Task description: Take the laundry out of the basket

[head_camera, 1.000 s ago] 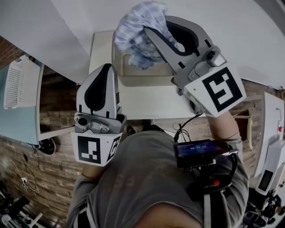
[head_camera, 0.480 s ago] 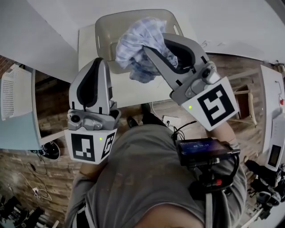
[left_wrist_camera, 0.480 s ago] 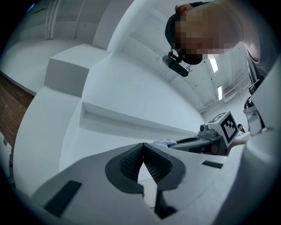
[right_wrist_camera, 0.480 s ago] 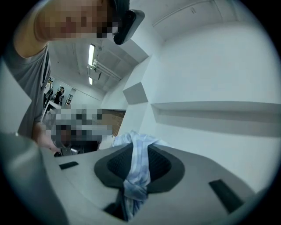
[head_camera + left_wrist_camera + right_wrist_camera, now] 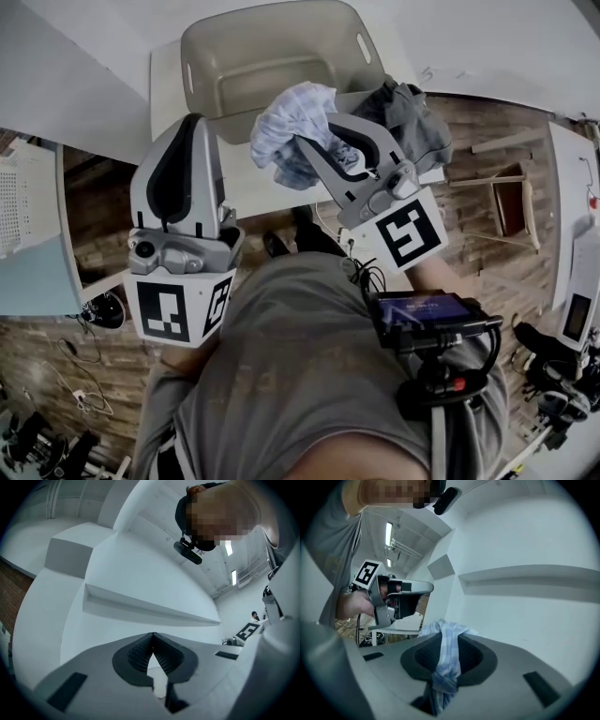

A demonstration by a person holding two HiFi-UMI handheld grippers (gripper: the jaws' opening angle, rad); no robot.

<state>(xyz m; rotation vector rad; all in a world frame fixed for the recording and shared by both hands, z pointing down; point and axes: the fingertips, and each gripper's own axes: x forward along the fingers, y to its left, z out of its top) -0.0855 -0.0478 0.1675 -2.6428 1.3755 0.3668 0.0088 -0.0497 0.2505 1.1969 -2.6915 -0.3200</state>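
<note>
Right claw (image 5: 302,142), clamping checked cloth (image 5: 281,122), now sits lower, outside the basket (image 5: 202,56); left claw (image 5: 192,122) closed, empty; grey garment (image 5: 412,117) at the right edge of the surface (image 5: 246,186).

The right gripper (image 5: 305,145) comes down with the cloth (image 5: 281,117). A second ago it held the bundle high over the basket (image 5: 281,66), large in the head view. Now it sits lower and smaller, with the cloth at the basket's front rim and over the table (image 5: 248,187). The basket, mostly hidden behind the cloth before, now shows whole, its inside bare. A grey garment (image 5: 412,117) on the table's right end comes into sight, just beside the right gripper. The left gripper (image 5: 192,120) drifts slightly left in the picture.
</note>
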